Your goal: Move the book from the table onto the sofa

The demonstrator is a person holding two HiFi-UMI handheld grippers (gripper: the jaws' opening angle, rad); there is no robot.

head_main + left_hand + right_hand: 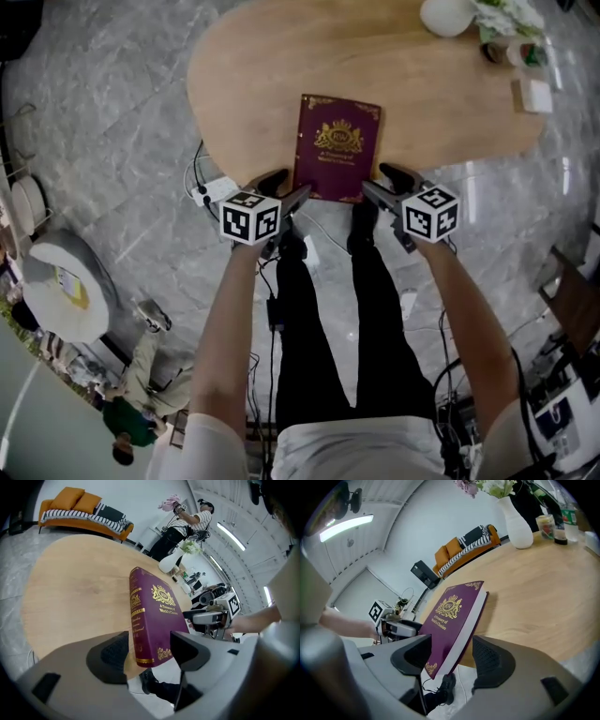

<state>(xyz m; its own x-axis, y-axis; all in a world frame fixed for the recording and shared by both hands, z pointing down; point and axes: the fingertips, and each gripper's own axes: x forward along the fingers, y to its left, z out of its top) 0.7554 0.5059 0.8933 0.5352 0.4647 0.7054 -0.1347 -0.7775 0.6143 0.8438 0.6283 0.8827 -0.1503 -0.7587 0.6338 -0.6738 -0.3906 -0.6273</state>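
A maroon book [337, 147] with gold print lies flat on the oval wooden table [244, 75], its near end jutting over the table's near edge. My left gripper [286, 185] stands open at the book's near left corner; in the left gripper view the spine corner of the book [154, 616] sits between the spread jaws of that gripper [147, 656], with gaps to both pads. My right gripper [382, 183] is open at the near right corner, and the book [452, 620] shows between the jaws of the right gripper [450, 660], untouched. An orange sofa [79, 513] stands beyond the table.
A white vase [448, 16] with flowers, cups [511, 52] and a small white box [536, 94] sit at the table's far right end. Cables [211, 192] lie on the marble floor near my feet. A round white stool [61, 286] stands at the left. A person [187, 522] stands behind the table.
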